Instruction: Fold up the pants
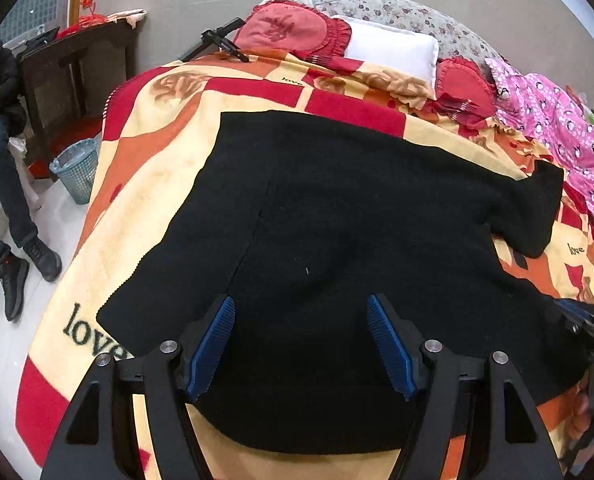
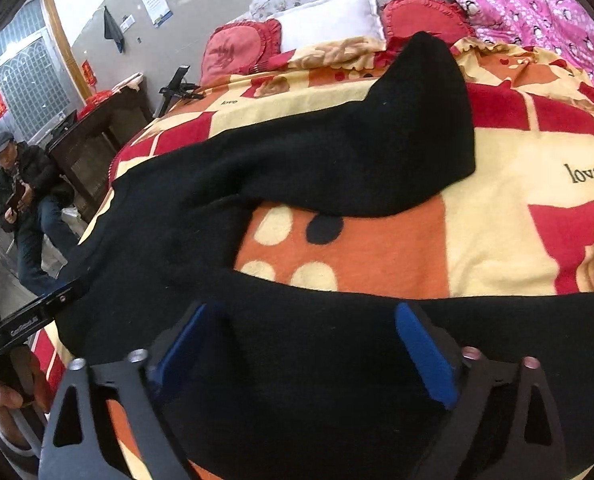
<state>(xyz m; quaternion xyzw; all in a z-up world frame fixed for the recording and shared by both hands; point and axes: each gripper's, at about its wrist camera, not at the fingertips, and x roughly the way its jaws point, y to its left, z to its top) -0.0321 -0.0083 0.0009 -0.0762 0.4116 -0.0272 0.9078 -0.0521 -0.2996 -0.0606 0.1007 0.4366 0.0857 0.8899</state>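
Black pants (image 1: 337, 220) lie spread on the blanket (image 1: 145, 184) of the bed, directly ahead of and under both tongs. Left tongs (image 1: 301, 344): jaws apart, over the wide near part of the pants, gripping nothing. Right tongs (image 2: 303, 354): jaws apart over the near leg; the other leg (image 2: 397, 140) stretches away ahead of them. White pillow (image 1: 389, 54) lies far ahead.
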